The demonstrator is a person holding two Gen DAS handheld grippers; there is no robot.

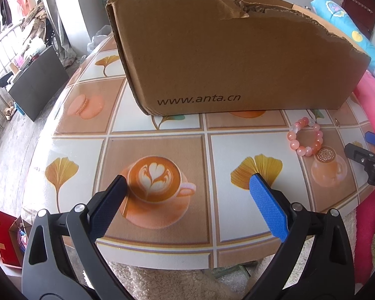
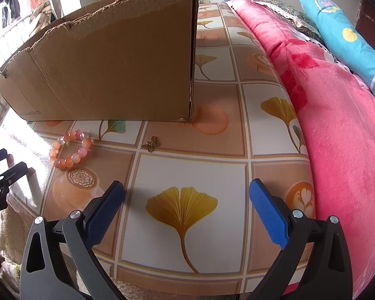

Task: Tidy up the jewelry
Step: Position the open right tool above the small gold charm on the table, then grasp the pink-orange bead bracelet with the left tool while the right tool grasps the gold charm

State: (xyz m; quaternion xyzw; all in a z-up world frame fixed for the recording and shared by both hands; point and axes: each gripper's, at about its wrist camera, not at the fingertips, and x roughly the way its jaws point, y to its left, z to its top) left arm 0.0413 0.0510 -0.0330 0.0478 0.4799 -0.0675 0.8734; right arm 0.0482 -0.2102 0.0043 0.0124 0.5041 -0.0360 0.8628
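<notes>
A pink and orange bead bracelet (image 1: 306, 136) (image 2: 71, 148) lies flat on the patterned table, just in front of the torn cardboard box (image 1: 227, 57) (image 2: 107, 70). A small bronze butterfly charm (image 2: 150, 144) rests to the bracelet's right; in the left wrist view it is a tiny speck (image 1: 337, 122). My left gripper (image 1: 187, 185) is open over the printed coffee cup, well left of the bracelet. My right gripper (image 2: 186, 187) is open above a yellow leaf print, nearer than both pieces. Nothing sits between either pair of fingers. The right gripper's side (image 1: 362, 160) shows in the left wrist view.
The box's inside is hidden from both views. A pink blanket (image 2: 337, 115) and a blue pillow (image 2: 347, 37) border the table's right side. Floor, a dark panel (image 1: 37, 85) and a red bag (image 1: 5, 237) lie beyond the table's left edge.
</notes>
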